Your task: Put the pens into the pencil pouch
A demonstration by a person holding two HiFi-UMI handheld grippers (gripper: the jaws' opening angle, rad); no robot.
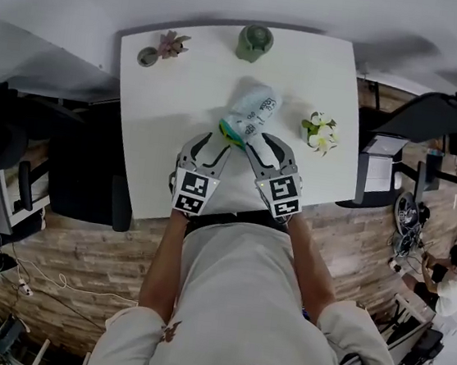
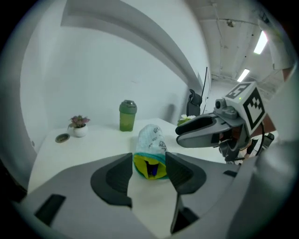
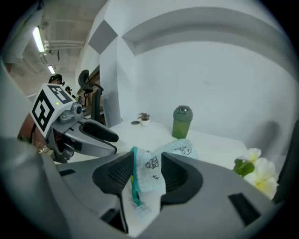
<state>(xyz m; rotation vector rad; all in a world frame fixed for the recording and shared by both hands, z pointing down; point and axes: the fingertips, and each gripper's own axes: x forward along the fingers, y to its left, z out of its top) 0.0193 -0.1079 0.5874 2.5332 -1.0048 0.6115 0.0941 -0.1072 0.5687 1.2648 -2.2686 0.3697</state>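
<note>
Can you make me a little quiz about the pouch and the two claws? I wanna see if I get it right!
1. True or false: the pencil pouch lies with its mouth open and its yellow inside showing.
2. What stands beyond the pouch, near the far edge of the table? A) a green bottle B) a red mug C) a blue book
3. Fill in: the left claw and the right claw both have their jaws ____.

Key: 1 true; 2 A; 3 open.
</note>
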